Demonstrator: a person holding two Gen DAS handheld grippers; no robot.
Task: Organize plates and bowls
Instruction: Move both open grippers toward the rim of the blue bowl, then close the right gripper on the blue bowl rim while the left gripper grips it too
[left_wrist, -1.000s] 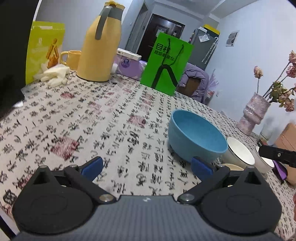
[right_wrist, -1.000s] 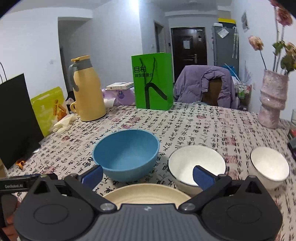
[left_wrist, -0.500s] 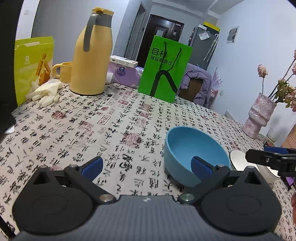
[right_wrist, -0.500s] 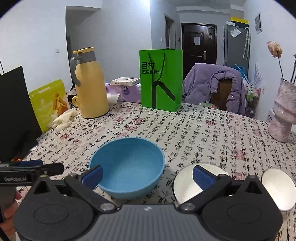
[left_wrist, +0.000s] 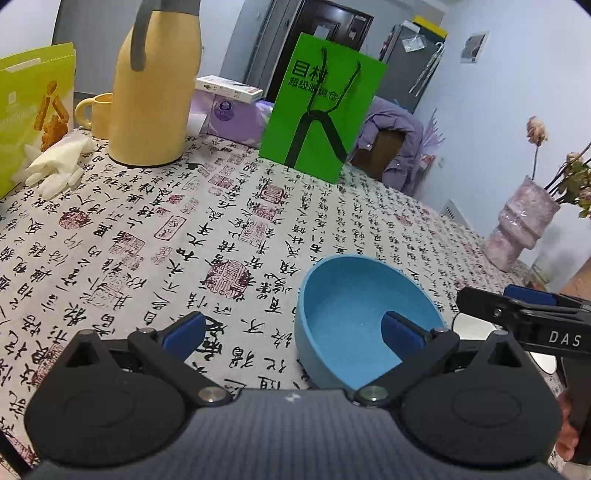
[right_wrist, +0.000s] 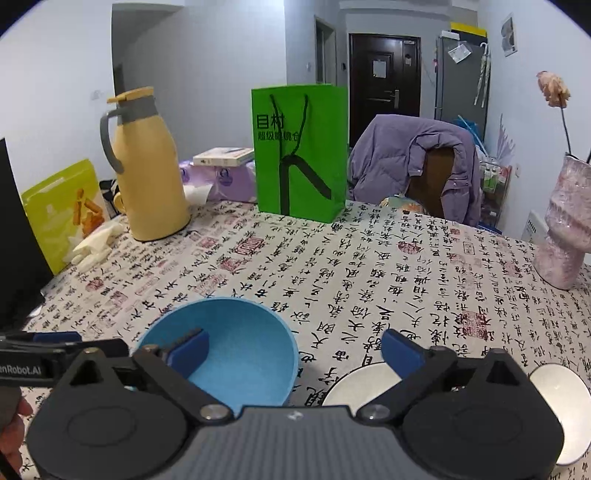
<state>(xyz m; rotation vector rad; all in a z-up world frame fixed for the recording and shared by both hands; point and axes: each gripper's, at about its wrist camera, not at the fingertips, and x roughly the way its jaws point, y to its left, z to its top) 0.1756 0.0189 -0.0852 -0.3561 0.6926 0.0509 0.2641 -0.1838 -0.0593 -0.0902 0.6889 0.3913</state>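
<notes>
While both claws hang above the near edge of the tabletop (right_wrist: 369, 258), neither holds anything. At the far left stand a yellow-green snack bag (right_wrist: 62, 210), a pair of pale gloves (right_wrist: 94, 245) and a tall yellow thermos jug (right_wrist: 147, 173), with a green paper bag (right_wrist: 301, 151) further along at the back; these sit well apart from the crockery, which I judge leaves the front free for sorting.

The left claw (left_wrist: 291, 328) is spread wide, its right pad over the blue bowl (left_wrist: 354, 314), pressing nothing. That bowl stands upright on the cloth, mouth up; being round, it has no long axis to speak of, only a vertical one through its foot.

The right claw (right_wrist: 291, 349) has just been closing a little, yet its jaws stand well apart with nothing gripped: its left pad hangs over the blue bowl's hollow, its right pad over the rim of a white bowl (right_wrist: 362, 384). Further right a smaller white bowl (right_wrist: 557, 387) sits mouth up, near its neighbour. A pink vase (right_wrist: 565, 240) stands beyond at the right edge.

The three bowls are unstacked in a loose row, so nesting seems hardly begun.
</notes>
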